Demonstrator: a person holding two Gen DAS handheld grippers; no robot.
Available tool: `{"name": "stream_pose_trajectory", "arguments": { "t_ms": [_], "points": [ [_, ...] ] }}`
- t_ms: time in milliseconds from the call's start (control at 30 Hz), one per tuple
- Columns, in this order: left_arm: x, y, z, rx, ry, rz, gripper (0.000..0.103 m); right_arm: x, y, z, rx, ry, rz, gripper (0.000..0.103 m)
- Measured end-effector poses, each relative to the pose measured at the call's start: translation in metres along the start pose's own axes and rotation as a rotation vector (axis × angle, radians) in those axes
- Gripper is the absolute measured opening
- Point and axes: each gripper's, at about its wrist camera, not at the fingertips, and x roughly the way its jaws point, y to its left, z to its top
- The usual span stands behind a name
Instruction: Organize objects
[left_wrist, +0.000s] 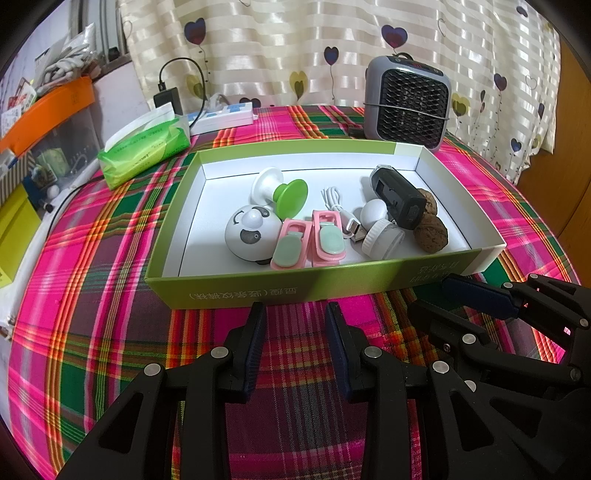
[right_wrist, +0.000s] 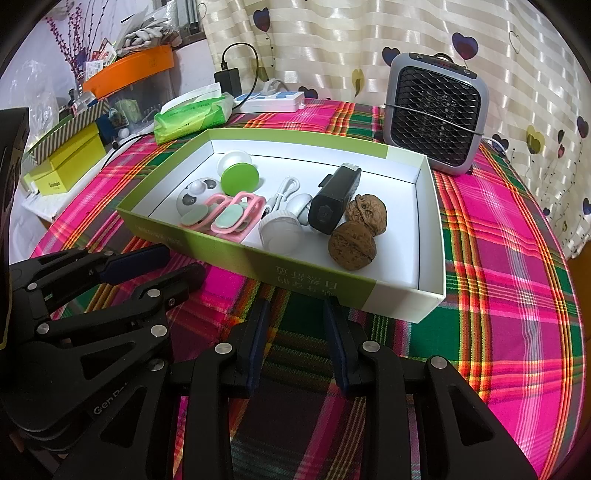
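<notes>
Where the black device (left_wrist: 399, 197) leans over the white ball-topped piece (left_wrist: 378, 230), we can hardly see what lies beneath, perhaps a stand. The green-sided box (left_wrist: 258, 291) sits on the plaid cloth (left_wrist: 92, 295), its white inside holding two walnuts (right_wrist: 360, 230), pink clips (left_wrist: 310, 240) and a cable (left_wrist: 338, 210). Our left gripper (left_wrist: 297, 314) and right gripper (right_wrist: 295, 310) both hover gaping and empty just before the box.

A shallow green box (left_wrist: 229, 291) with a white inside lies open on the plaid bench. Inside, from left: a panda ball (left_wrist: 251, 232), a white-and-green knob (left_wrist: 290, 195), two pink clips (left_wrist: 308, 240), a white cable (left_wrist: 334, 201), a white jar (left_wrist: 380, 242), a black device (left_wrist: 399, 197), two walnuts (left_wrist: 430, 232) far right.
</notes>
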Motion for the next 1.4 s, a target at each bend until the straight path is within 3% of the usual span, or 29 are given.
{"name": "stream_pose_trajectory", "arguments": {
  "t_ms": [1400],
  "points": [
    [0.0002,0.0015,-0.0002,-0.002,-0.001,0.001,0.031,0.0,0.0001,-0.0006,-0.002,0.0,-0.007,0.032]
  ]
}}
